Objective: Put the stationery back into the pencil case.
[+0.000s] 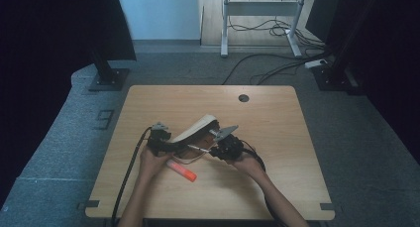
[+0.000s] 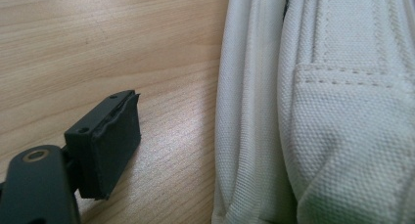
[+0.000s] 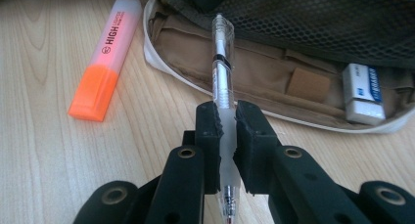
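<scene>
Clamping a clear pen [image 3: 223, 87] between closed jaws, the right gripper [image 3: 226, 136] is held just in front of the open pencil case [image 3: 274, 67], the pen's capped end reaching over the case's rim. An eraser [image 3: 363, 93] lies inside the case. The left gripper [image 1: 159, 137] is pressed against the case's pale canvas side [image 2: 313, 111]; one jaw is seen beside the fabric, so its opening cannot be told. An orange highlighter [image 1: 182, 170] lies on the tabletop [image 1: 277, 152] near its middle, toward the near edge, between both hands.
</scene>
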{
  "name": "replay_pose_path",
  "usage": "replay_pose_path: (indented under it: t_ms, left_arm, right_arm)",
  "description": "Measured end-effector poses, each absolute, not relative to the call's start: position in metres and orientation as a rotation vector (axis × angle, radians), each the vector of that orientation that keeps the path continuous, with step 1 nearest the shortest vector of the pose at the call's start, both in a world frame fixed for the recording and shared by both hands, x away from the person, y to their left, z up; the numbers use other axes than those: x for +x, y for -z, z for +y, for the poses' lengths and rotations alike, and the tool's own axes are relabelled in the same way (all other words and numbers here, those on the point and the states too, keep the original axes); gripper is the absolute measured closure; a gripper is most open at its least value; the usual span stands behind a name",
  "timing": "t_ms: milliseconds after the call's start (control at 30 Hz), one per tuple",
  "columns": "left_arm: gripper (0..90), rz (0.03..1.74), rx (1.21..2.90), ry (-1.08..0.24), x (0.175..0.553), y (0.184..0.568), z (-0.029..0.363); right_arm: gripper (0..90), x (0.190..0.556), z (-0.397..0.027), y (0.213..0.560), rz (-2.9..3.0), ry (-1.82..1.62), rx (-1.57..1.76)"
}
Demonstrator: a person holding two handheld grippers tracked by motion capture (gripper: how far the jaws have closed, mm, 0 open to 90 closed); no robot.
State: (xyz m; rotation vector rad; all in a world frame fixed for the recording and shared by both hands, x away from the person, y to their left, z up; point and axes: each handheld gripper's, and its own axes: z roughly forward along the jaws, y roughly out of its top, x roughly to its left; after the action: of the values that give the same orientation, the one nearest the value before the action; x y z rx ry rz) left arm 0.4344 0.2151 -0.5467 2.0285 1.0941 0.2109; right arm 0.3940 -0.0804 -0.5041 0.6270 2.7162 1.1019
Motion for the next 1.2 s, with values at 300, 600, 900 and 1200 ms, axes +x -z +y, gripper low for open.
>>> replay_pose_path:
  t_ms: [300,600,900,1200]
  left_arm:
    - [39.9,1.047,1.999,-0.102,0.434,0.546,0.218]
    - [59.7,1.0,2.033,-0.154,0.429,0.536,0.214]
    - [63.5,1.045,2.007,-0.159,0.428,0.529,0.22]
    - [65.7,1.042,2.002,-0.162,0.425,0.524,0.216]
  right_arm:
    - [78.9,0.4,-0.076,0.511,2.731,-1.08,0.641]
    - [78.9,0.402,-0.078,0.512,2.732,-1.077,0.651]
    - [79.0,0.402,-0.081,0.512,2.725,-1.068,0.658]
    - [78.9,0.406,-0.078,0.511,2.718,-1.065,0.661]
